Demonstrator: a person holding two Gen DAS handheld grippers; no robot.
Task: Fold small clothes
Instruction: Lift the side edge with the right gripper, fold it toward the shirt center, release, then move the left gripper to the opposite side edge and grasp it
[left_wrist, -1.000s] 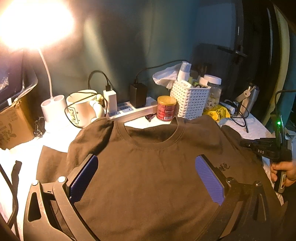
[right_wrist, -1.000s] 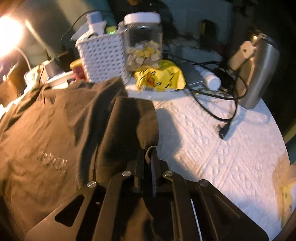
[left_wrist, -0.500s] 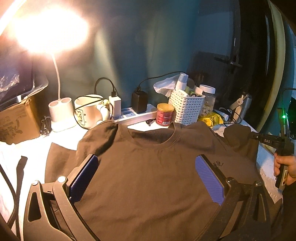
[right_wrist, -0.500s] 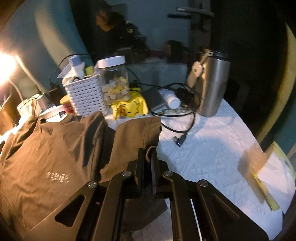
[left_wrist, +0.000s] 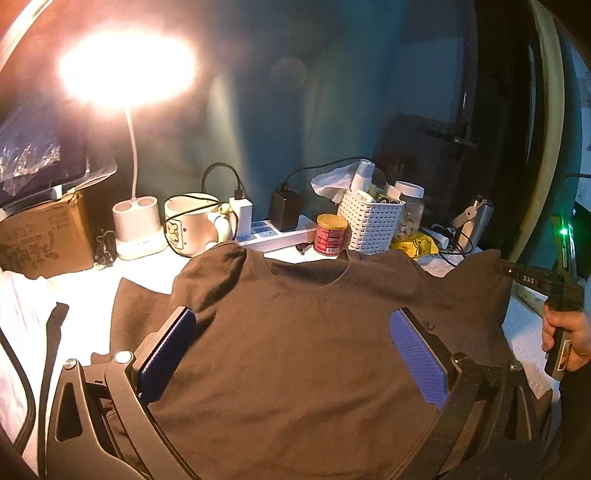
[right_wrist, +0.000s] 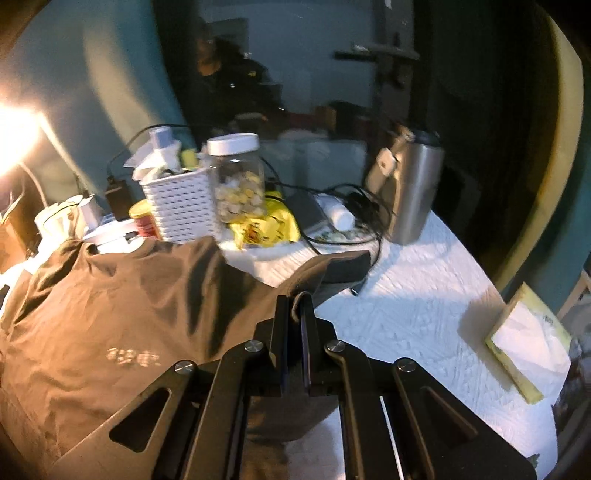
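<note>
A dark brown T-shirt (left_wrist: 295, 332) lies spread on the white-covered table (right_wrist: 424, 295), collar toward the back. My left gripper (left_wrist: 291, 319) hovers over its chest, blue pads (left_wrist: 417, 354) wide apart and nothing pinched between them. My right gripper (right_wrist: 295, 301) is shut on the T-shirt (right_wrist: 110, 314) near its right sleeve (right_wrist: 332, 266), holding that side up off the table. In the left wrist view the right gripper (left_wrist: 509, 271) sits at the shirt's raised right corner, a hand (left_wrist: 565, 332) around its handle.
Along the back stand a lit desk lamp (left_wrist: 129, 70), a mug (left_wrist: 188, 225), a power strip (left_wrist: 273, 232), a red can (left_wrist: 330, 240), a white basket (left_wrist: 369, 225), a jar (right_wrist: 238, 181) and a steel tumbler (right_wrist: 413, 192). A cardboard box (left_wrist: 40, 236) is at the left, a tissue pack (right_wrist: 524, 343) at the right.
The right gripper has risen with the shirt's right side, lifting the sleeve off the table. The left gripper has drawn back a little and stayed open.
</note>
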